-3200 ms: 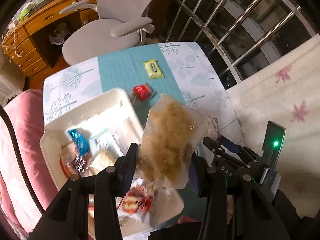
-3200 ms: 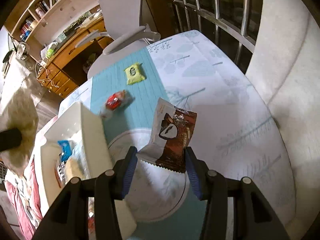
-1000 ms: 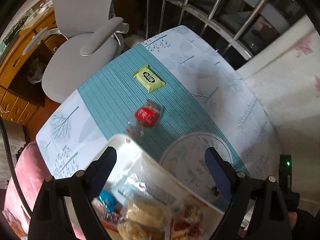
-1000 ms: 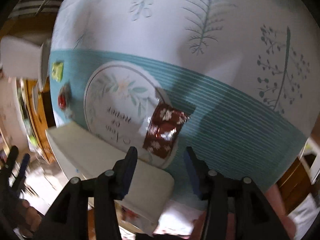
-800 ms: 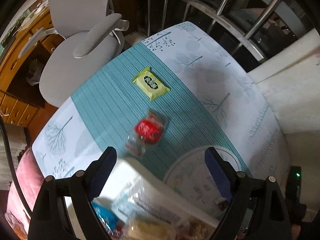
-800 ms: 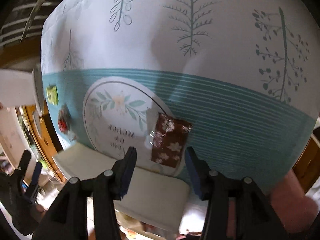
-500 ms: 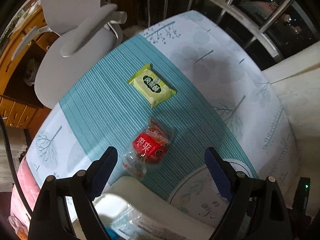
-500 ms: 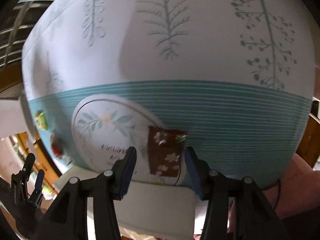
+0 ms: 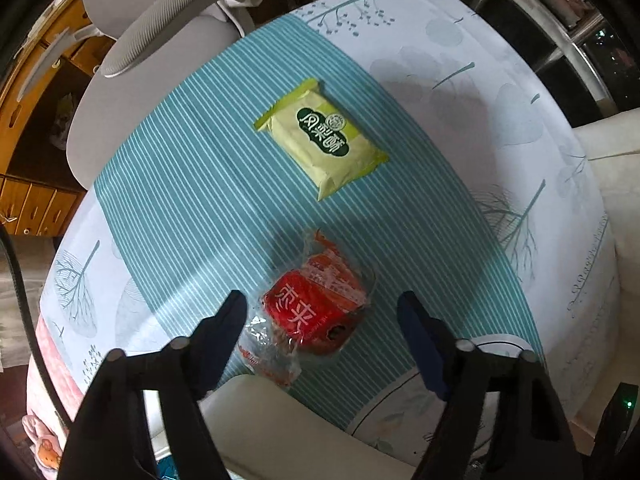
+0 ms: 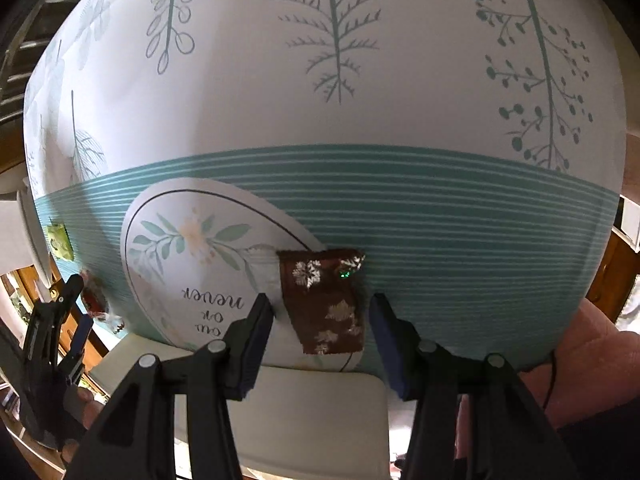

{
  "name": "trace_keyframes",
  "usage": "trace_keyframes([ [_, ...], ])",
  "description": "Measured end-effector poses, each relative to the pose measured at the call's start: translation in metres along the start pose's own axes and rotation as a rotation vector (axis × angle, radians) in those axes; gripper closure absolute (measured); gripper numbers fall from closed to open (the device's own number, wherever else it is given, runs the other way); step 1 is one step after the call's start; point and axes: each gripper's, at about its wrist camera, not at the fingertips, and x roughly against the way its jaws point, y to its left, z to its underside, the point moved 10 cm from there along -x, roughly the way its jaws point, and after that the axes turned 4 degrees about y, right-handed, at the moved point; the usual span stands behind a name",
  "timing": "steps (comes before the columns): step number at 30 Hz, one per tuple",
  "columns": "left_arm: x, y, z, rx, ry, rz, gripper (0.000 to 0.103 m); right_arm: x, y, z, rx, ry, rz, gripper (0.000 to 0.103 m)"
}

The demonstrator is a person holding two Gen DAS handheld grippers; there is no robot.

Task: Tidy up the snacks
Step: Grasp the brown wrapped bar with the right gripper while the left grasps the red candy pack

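Left gripper: jaws held wide apart, nothing clamped; red snack pack is seen between them, lying on the desk. Yellow-green snack pack lies at 12 o'clock of the red one, apart from it. White bin rim is seen at 6 o'clock, touching the red pack's clear wrapper; contents mostly hidden. Right gripper: jaws apart, brown snack pack between them, unclamped, at the bin edge.
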Motion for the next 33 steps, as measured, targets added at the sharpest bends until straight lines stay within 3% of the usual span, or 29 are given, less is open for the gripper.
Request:
trace_keyframes([
  [4,-0.007,0.002,-0.002,0.001,0.007,-0.005,0.04,-0.002,-0.003,0.002,0.002,0.007,0.0,0.054],
  [6,-0.01,0.003,-0.003,0.0,0.011,-0.006,0.046,-0.002,-0.003,-0.001,0.002,0.012,0.004,0.06],
  [16,-0.003,0.01,-0.006,0.008,-0.028,0.001,0.052,-0.002,-0.001,0.002,0.011,0.044,-0.014,0.066],
  [23,0.025,0.016,-0.001,0.034,-0.101,0.031,0.054,0.006,-0.007,0.005,0.011,0.045,-0.031,0.066],
  [28,0.059,0.004,0.012,0.037,-0.155,0.037,0.054,0.019,-0.008,0.006,0.017,0.02,-0.056,0.067],
  [33,0.101,-0.004,0.028,0.048,-0.213,0.089,0.054,0.04,-0.009,0.01,0.014,-0.013,-0.109,0.067],
])
